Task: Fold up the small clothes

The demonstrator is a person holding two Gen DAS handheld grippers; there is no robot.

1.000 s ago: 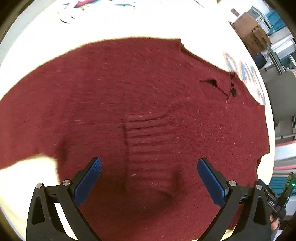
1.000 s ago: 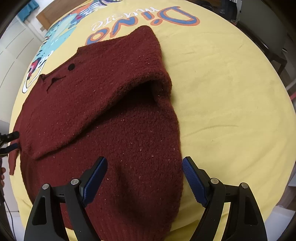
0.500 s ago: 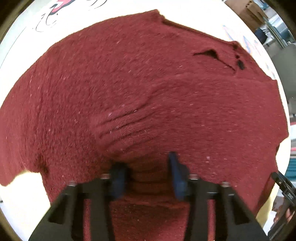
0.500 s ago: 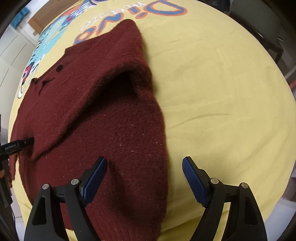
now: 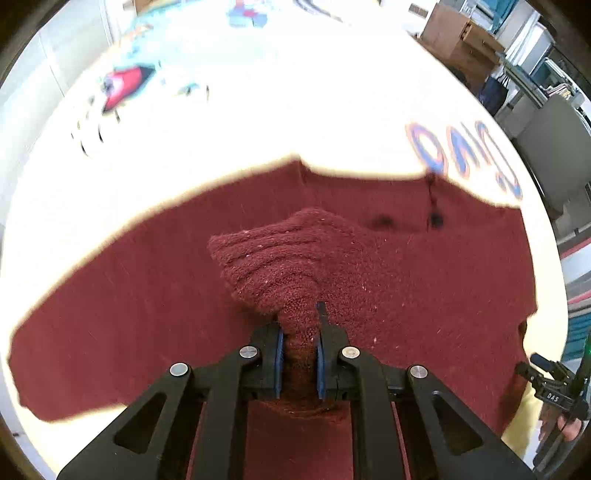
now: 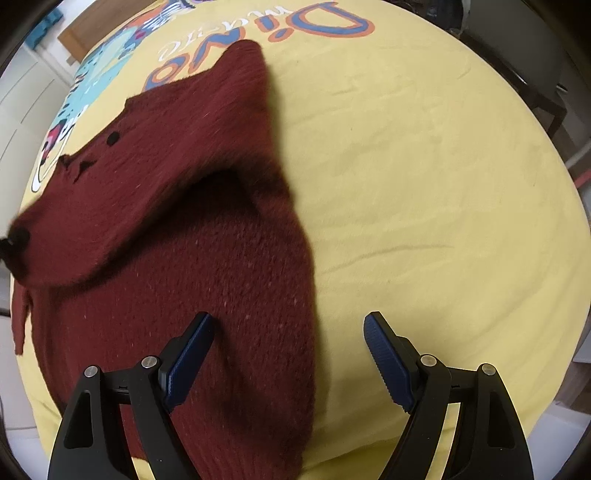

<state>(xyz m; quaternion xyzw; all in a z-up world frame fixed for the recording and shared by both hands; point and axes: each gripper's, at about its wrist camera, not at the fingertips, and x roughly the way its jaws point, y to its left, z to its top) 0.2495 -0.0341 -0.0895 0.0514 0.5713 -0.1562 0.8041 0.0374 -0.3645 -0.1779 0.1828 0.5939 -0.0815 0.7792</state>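
The sweater's [image 5: 424, 295] lower hem is cut off by the bottom edge in the left wrist view. The printing [image 5: 159, 74] on the far surface [image 5: 295, 110] is blurred and overexposed, unreadable there.

A yellow cloth [image 6: 424, 177] printed with cartoon figures and orange-and-blue lettering [image 6: 295, 33] covers the worktop. Strong light washes its far part almost white in the left wrist view. Far right there stand a brown cardboard box [image 5: 458, 40], grey shelving [image 5: 532, 40] and a grey chair [image 5: 554, 155]. White cabinet doors [image 6: 22, 96] line the left side.
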